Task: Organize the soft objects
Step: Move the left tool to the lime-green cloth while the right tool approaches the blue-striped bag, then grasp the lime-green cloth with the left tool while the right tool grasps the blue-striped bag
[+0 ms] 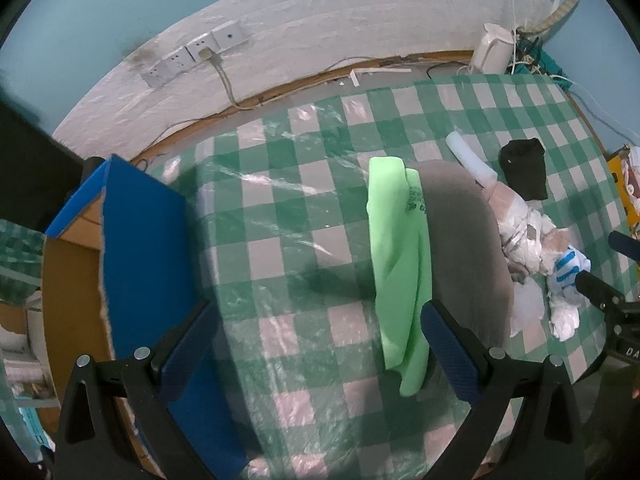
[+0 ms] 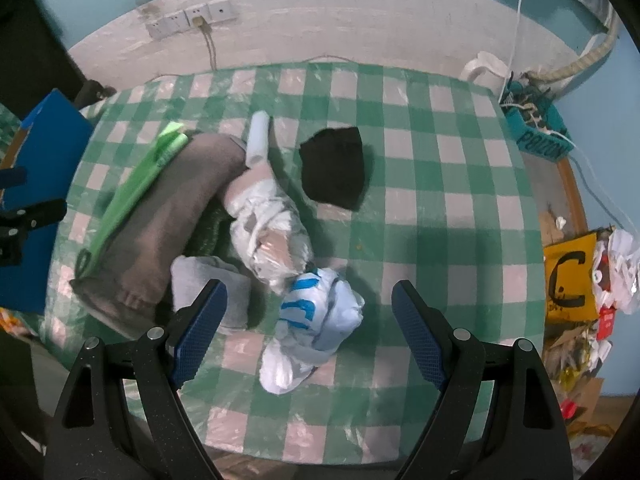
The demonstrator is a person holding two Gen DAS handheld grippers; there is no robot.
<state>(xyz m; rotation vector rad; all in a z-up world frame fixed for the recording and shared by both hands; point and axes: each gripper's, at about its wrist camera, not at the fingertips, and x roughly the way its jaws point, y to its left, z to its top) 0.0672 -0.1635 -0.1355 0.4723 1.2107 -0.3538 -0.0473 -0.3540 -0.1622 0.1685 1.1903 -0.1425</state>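
At the far left of the left wrist view stands a blue-lined cardboard box (image 1: 136,248), its flap up, right against the edge of the table (image 1: 280,208) with its green-and-white checked cloth under clear plastic. The left gripper (image 1: 316,344) hovers over the near part of the cloth with its jaws spread wide and nothing between them; its left finger lies over the box wall, its right finger just beside a lime-green garment (image 1: 396,264).

That green piece lies lengthwise along a grey-brown garment (image 1: 464,248), touching it along one side. Further right sits a white roll (image 1: 470,158), then a black cloth (image 1: 524,168) on its own, a little apart from the heap.

In the right wrist view the same pile runs left to right — lime-green garment (image 2: 132,188), grey-brown garment (image 2: 168,216), a small grey folded piece (image 2: 208,284), then a crumpled white plastic-wrapped bundle (image 2: 272,232) touching a white item with blue stripes (image 2: 316,312). The right gripper (image 2: 308,328) hangs just above this striped item, jaws wide apart and holding nothing; its left finger overlaps the grey folded piece. The black cloth (image 2: 334,168) lies beyond, near the white roll (image 2: 258,140). At the far right, off the table, are a teal basket (image 2: 536,128) and a yellow bag (image 2: 570,276) amid litter.
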